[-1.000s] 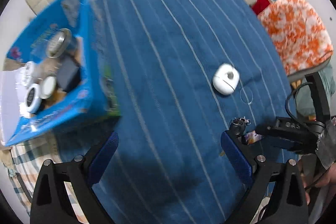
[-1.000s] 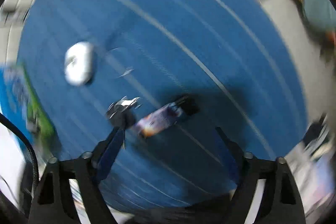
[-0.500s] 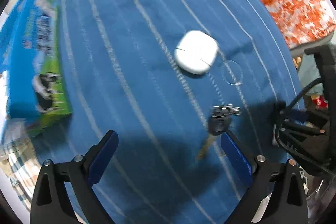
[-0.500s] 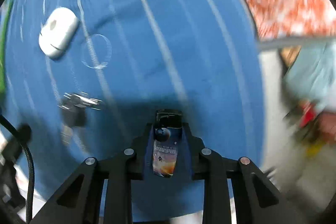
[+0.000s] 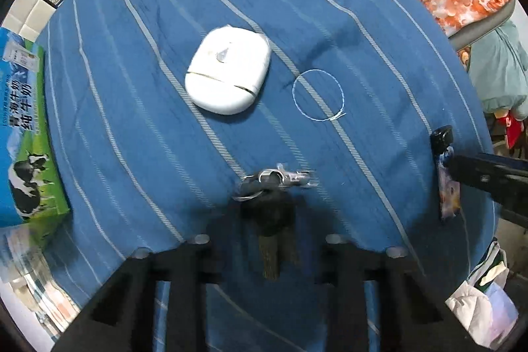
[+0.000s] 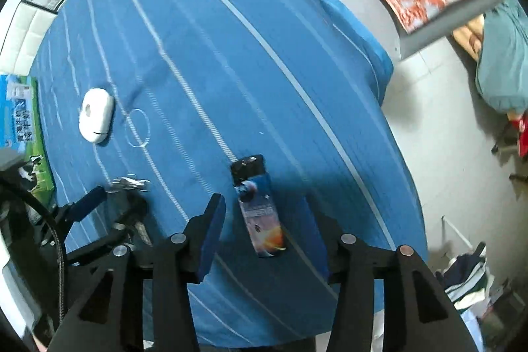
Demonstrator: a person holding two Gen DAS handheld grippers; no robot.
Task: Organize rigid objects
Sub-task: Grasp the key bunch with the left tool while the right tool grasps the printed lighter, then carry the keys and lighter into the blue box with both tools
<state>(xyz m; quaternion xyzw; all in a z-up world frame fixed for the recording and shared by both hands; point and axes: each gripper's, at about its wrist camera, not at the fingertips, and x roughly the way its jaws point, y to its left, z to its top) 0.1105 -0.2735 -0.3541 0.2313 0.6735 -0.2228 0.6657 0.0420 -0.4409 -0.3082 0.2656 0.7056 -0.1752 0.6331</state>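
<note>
here the left tool (image 5: 269,253) has its fingers drawn in close on the dark key (image 5: 270,220), whose blade sits between them, the metal ring bunch (image 5: 277,178) just ahead of the tips on the blue striped table (image 5: 132,154). further ahead lies the white case (image 5: 227,70), with a thin wire loop (image 5: 318,94) to its right. the milk carton (image 5: 23,137) stands far off to the left. the right tool (image 6: 264,230) is spread apart, the printed lighter (image 6: 259,207) lying on the table between its fingers, touching neither as far as can be seen.
</note>
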